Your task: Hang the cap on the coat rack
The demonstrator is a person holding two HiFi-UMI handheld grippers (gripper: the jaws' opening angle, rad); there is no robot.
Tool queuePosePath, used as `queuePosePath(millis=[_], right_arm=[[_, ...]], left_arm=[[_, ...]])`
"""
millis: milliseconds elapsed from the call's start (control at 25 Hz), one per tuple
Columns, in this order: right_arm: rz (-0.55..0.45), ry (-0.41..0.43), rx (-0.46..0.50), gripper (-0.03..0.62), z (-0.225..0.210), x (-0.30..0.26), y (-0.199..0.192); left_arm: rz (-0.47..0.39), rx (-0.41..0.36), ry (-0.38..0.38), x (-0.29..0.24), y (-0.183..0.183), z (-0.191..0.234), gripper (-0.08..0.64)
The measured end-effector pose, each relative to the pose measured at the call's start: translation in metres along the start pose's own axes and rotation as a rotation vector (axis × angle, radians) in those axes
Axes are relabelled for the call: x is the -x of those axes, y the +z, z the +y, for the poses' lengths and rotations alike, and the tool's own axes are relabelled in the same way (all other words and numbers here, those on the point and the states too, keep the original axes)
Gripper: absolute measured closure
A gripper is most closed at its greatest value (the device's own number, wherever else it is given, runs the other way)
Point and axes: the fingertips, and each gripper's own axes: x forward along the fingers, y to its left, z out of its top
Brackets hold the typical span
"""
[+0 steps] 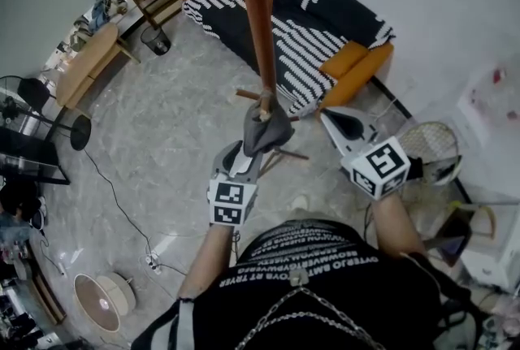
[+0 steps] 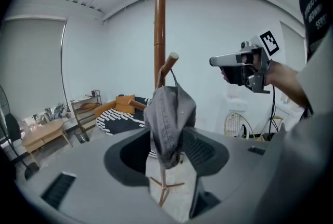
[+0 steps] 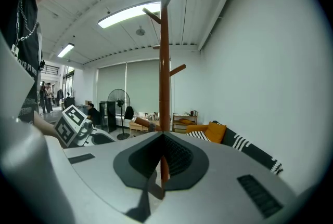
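Note:
A grey cap [image 1: 266, 129] hangs from a low peg [image 1: 262, 102] of the wooden coat rack [image 1: 255, 7]. My left gripper [image 1: 247, 155] is just under it, jaws open, with the cap's lower edge [image 2: 167, 129] dangling between the pads without being pinched. In the left gripper view the peg [image 2: 170, 61] juts from the pole [image 2: 159, 36], and the left gripper [image 2: 166, 154] sits below it. My right gripper [image 1: 327, 116] hovers to the right of the rack, shut and empty. It [image 3: 160, 137] points at the pole [image 3: 164, 62].
A sofa [image 1: 309, 28] with orange cushions and a striped throw stands behind the rack. A wooden table [image 1: 85, 60] and shelf are at the far left, a fan [image 1: 432, 147] at the right. A lamp [image 1: 101, 300] and a cable lie on the floor.

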Motion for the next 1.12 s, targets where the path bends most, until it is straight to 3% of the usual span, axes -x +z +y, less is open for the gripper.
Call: queuePosePath(millis=[400, 520, 720, 1120], right_arm=[[-0.014, 0.002, 0.021, 0.601, 0.069, 0.009, 0.011], [-0.027, -0.001, 0.029, 0.6, 0.091, 0.015, 0.016], [-0.052, -0.016, 0.03, 0.601, 0.122, 0.027, 0.026], [-0.069, -0.075, 0.038, 0.601, 0.168, 0.062, 0.029]], left_arm=[[-0.165, -0.006, 0.029, 0.094, 0.026, 0.021, 0.398], [-0.227, -0.011, 0.072, 0.131, 0.037, 0.032, 0.522], [-0.299, -0.025, 0.099, 0.185, 0.051, 0.039, 0.557], [-0.306, -0.051, 0.089, 0.24, 0.034, 0.034, 0.557]])
